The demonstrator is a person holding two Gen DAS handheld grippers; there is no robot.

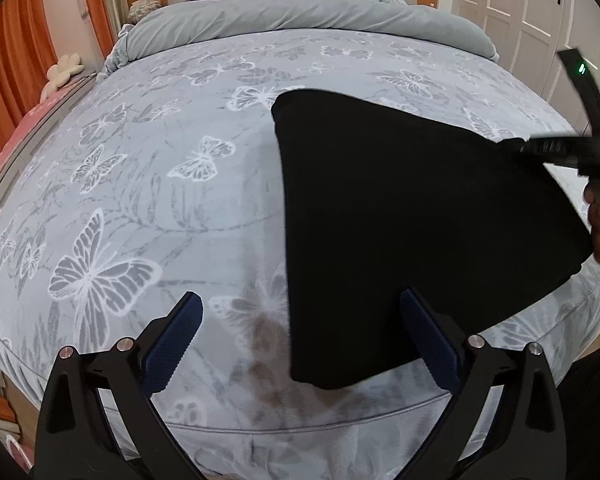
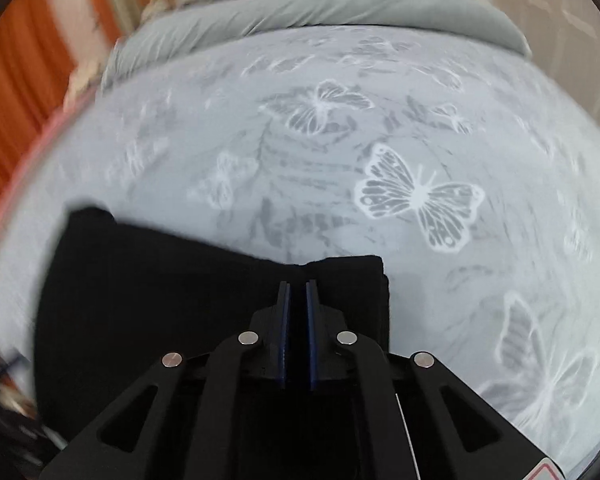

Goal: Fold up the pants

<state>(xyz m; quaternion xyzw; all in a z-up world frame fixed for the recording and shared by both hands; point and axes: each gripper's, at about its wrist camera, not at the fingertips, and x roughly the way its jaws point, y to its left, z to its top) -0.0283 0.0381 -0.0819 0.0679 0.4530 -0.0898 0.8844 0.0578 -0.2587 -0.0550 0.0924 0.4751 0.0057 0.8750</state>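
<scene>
On the butterfly-print bed point(image 1: 148, 208) lie my folded black pants point(image 1: 400, 220); my left gripper point(image 1: 300, 340) gapes wide over their near edge, my right gripper point(image 2: 298, 284) pinched nearly closed above them.

I can read no words, brand names or numbers anywhere in either view. The only sign-like mark I see is the corner of a sticker point(image 2: 550, 473) with a red triangular outline, at the bottom right edge of the right wrist view on the gripper's black body; it is cut off by the frame, so I cannot make out its content.
</scene>
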